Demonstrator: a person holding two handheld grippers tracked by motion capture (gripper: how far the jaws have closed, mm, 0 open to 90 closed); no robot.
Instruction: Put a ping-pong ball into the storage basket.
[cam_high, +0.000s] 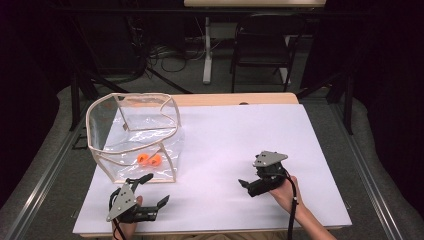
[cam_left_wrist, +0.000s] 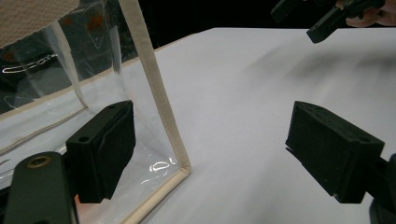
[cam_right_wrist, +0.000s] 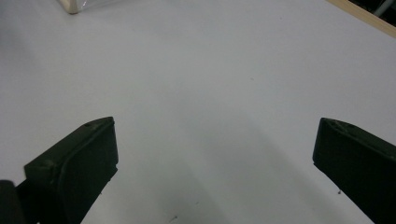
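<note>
The left hand-held gripper (cam_high: 154, 189) is hovering low over the near left part of the counter (cam_high: 235, 145), its jaws spread wide and holding nothing. In the left gripper view its jaws are straddling the near corner edge of a clear plastic bag (cam_left_wrist: 159, 107), the cream-trimmed corner standing between them, one jaw lying against the clear wall. The bag (cam_high: 134, 135) is standing open and upright on the left of the white counter, with two orange balls (cam_high: 149, 159) lying inside on its floor. The right hand-held gripper (cam_high: 248, 184) is hanging over the near right part, well apart from the bag, its jaws also gaping wide and empty over bare counter (cam_right_wrist: 210, 84).
</note>
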